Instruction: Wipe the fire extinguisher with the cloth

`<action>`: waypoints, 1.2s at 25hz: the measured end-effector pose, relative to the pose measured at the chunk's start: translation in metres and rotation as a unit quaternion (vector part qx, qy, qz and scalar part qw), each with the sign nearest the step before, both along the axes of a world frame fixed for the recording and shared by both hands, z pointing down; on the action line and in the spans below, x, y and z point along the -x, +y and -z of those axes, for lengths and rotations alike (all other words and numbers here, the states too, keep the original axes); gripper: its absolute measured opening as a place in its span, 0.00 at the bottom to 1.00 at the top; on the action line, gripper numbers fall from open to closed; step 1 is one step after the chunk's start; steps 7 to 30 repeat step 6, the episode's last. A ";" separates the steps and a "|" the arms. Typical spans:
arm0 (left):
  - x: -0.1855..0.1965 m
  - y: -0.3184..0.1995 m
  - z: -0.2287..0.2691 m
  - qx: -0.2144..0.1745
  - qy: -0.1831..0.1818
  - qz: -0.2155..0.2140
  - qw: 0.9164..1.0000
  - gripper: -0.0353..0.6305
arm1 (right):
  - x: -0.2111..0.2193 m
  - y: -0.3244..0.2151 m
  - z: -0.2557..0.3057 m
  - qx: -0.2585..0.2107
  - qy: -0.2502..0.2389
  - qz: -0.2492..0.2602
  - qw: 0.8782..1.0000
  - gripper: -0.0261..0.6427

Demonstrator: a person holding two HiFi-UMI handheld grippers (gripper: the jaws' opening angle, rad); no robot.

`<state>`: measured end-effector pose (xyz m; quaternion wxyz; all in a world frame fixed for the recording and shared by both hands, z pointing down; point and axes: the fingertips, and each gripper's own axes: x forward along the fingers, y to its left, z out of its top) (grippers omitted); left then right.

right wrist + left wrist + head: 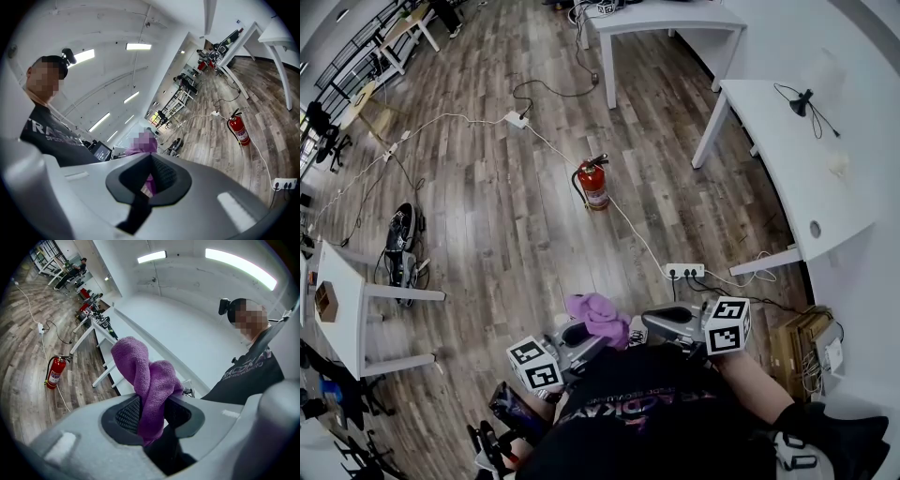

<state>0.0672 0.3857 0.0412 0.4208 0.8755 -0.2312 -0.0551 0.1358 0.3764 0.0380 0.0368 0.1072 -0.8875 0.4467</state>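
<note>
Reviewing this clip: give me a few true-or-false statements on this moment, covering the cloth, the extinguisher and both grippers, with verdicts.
1. The left gripper is clamped on the purple cloth. True.
2. The fire extinguisher lies on its side. False: it stands upright on the wood floor.
3. The right gripper has its jaws wide apart. False: they are together.
4. A white power strip lies on the floor. True.

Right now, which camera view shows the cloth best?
The left gripper view: the cloth fills its middle, sharp and close, clamped between the left fingers. The head view shows it small and bunched. The right gripper view shows only a bit of it beyond the right fingers, partly blurred.
</note>
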 end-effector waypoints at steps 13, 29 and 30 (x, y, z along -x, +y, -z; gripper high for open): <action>0.002 0.002 0.002 0.003 0.003 -0.003 1.000 0.24 | 0.004 0.002 0.006 0.004 0.001 -0.008 1.000 0.04; 0.002 0.002 0.002 0.003 0.003 -0.003 1.000 0.24 | 0.004 0.002 0.006 0.004 0.001 -0.008 1.000 0.04; 0.002 0.002 0.002 0.003 0.003 -0.003 1.000 0.24 | 0.004 0.002 0.006 0.004 0.001 -0.008 1.000 0.04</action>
